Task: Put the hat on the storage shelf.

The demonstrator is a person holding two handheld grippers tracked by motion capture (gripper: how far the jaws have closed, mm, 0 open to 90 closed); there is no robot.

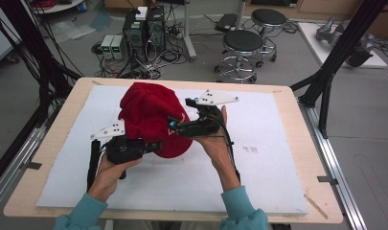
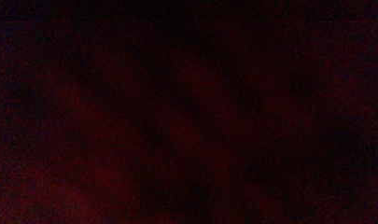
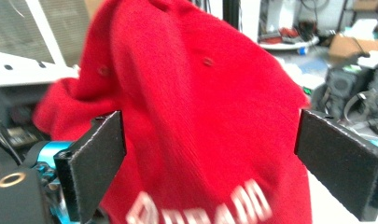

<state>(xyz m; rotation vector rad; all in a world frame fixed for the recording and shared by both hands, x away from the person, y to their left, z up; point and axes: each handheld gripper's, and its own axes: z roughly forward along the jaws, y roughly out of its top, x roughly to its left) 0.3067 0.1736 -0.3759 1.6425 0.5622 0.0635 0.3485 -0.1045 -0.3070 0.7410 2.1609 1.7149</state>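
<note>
while the red cap (image 1: 151, 115) is up off the surface (image 1: 258, 163), the right gripper (image 3: 210, 163) jaws are wide, the left gripper (image 1: 127, 149) jaws i cannot tell, so no goal is clear.

The red cap (image 1: 151, 117) stands raised over the counter's (image 1: 287, 158) middle, between the left gripper (image 1: 151, 147) and right gripper (image 1: 175, 125), blocking passage there. The right gripper's fingers (image 3: 95, 158) gape wide, the cap crowding between them. Toward the counter's right edge and near corners, the white mat (image 1: 268, 143) lies bare.
</note>
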